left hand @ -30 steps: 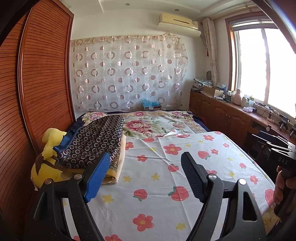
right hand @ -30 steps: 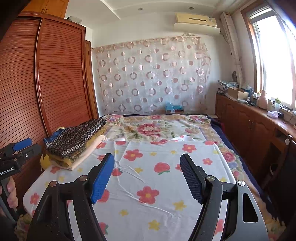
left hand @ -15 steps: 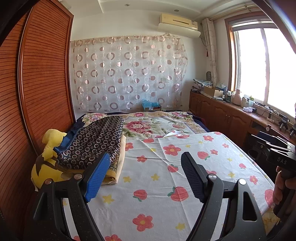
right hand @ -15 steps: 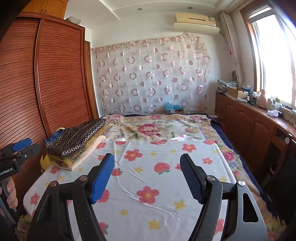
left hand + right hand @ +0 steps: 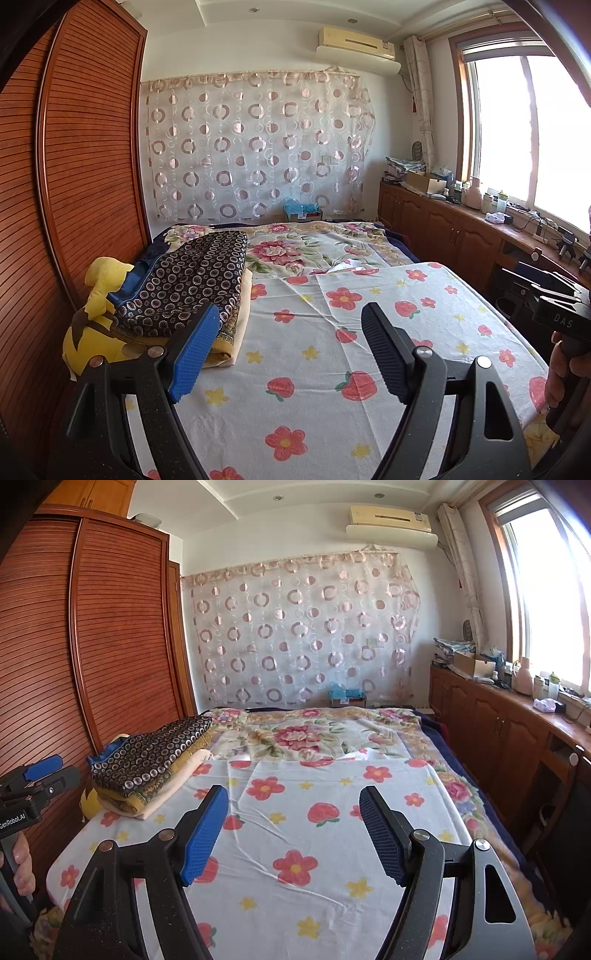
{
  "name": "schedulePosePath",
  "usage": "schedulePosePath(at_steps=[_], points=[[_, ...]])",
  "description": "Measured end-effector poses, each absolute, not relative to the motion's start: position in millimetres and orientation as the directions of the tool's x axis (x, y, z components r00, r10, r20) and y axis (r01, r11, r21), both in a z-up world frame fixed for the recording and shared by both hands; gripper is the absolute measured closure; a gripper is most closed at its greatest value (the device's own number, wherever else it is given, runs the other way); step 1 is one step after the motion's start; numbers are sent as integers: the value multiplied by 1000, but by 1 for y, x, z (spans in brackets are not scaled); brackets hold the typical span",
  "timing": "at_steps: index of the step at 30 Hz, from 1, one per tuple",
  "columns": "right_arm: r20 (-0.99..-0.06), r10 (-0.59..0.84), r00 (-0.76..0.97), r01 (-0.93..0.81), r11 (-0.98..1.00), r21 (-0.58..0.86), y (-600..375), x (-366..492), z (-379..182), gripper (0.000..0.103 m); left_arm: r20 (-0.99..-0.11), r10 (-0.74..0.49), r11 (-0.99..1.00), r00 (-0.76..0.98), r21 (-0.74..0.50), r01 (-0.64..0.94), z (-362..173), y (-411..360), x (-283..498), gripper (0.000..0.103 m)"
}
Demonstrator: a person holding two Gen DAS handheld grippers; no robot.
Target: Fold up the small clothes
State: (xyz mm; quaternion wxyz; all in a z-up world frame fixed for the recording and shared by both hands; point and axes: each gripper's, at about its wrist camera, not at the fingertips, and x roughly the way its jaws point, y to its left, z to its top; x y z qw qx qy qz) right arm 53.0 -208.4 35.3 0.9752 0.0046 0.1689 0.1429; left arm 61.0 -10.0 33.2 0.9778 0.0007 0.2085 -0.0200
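folded clothes [image 5: 184, 291] stacked at bed's left edge, dark ring-print on top.

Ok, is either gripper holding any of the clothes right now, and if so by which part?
Nothing is held. The left gripper and the right gripper both hang open above the flowered sheet; the folded pile lies untouched at the bed's left edge.

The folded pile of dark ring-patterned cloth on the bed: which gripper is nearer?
Left. The left gripper hangs right beside the pile; the right gripper sits farther off, over open floral sheet.
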Motion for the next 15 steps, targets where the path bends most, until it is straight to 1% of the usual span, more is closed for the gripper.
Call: schedulePosePath(at_steps=[15], points=[[-326, 281, 903, -277, 959, 59, -208, 53, 35, 28, -408, -39, 999, 912, -6, 40, 33, -10, 61, 23]])
